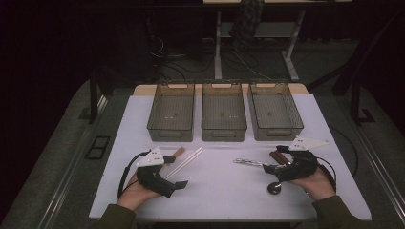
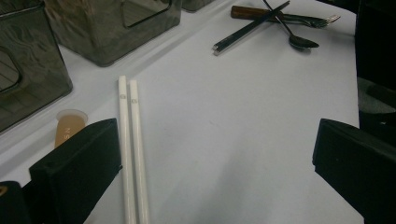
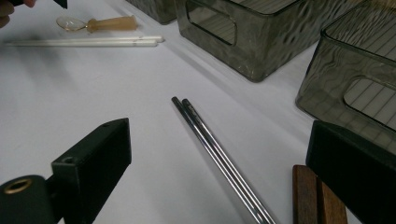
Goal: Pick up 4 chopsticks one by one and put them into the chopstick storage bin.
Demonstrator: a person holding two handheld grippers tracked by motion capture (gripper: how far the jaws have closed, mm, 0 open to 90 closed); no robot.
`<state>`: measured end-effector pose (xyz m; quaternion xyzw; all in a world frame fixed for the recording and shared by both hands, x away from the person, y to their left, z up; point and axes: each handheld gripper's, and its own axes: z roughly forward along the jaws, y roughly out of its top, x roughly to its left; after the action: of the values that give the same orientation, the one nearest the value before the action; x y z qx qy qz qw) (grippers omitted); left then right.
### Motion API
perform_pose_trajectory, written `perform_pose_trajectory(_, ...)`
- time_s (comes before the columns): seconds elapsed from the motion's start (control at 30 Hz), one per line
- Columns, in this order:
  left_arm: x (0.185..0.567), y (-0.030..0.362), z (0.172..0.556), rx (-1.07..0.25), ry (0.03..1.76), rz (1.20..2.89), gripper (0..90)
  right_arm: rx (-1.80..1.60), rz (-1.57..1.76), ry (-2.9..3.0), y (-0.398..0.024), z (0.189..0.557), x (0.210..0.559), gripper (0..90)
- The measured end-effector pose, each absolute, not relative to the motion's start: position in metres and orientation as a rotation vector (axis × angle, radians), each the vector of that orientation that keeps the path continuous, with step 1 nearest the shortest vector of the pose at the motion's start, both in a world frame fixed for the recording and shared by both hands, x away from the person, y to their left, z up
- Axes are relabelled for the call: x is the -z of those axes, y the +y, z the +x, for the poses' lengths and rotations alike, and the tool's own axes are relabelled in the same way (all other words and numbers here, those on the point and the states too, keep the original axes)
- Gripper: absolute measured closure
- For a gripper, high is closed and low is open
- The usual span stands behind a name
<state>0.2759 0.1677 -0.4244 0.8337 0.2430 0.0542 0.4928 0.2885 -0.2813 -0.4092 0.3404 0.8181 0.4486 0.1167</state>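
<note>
- The left tool (image 1: 177,172) rests low over the front left of the white desk (image 1: 224,191), held in the person's left hand (image 1: 136,188); its jaws stand wide apart with nothing between them.
- Just ahead of it lie the white chopsticks (image 2: 133,154), a pair side by side and touching along their length. In the left gripper view they run up past the inner edge of the left jaw, close to it.
- Each white stick carries a small round mark near its far end, too small to read.
- Beside the white pair lies an amber-handled spoon (image 3: 100,23) with a clear bowl. Its handle shows dark letters, perhaps "N S", but they are too blurred to read for sure.
- The right tool (image 1: 275,168) sits over the front right of the desk in the right hand (image 1: 317,181), jaws likewise wide and empty.
- Between its jaws, on the desk, lie the metal chopsticks (image 3: 219,158), a pair pressed together. I see no writing on them.
- A wooden handle (image 3: 317,198) lies just beside the right jaw.
- In the left gripper view a metal spoon (image 2: 299,39) and a fork (image 2: 317,19) lie crossed with the metal pair.
- Three smoky transparent bins (image 1: 224,136) stand in a row along the far edge, well apart from both tools, bearing no label that I can see.
</note>
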Motion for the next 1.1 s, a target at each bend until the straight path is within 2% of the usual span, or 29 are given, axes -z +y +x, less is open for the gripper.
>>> perform_pose_trajectory(0.17,0.424,0.168,0.276,-0.130,0.589,2.019,0.0,-1.290,1.002,2.405,-0.279,0.293,0.410,9.8)
perform_pose_trajectory(0.2,0.424,0.168,0.276,-0.130,0.589,2.019,0.0,-1.277,1.002,2.418,-0.278,0.296,0.409,14.8)
perform_pose_trajectory(0.63,0.424,0.169,0.276,-0.126,0.592,2.017,0.1,-1.181,1.000,2.487,-0.268,0.314,0.415,16.9)
perform_pose_trajectory(0.67,0.423,0.169,0.276,-0.126,0.591,2.017,0.1,-1.180,0.987,2.516,-0.265,0.318,0.415,26.3)
perform_pose_trajectory(1.1,0.422,0.170,0.275,-0.126,0.585,2.012,0.2,-1.102,0.906,2.635,-0.239,0.335,0.421,34.4)
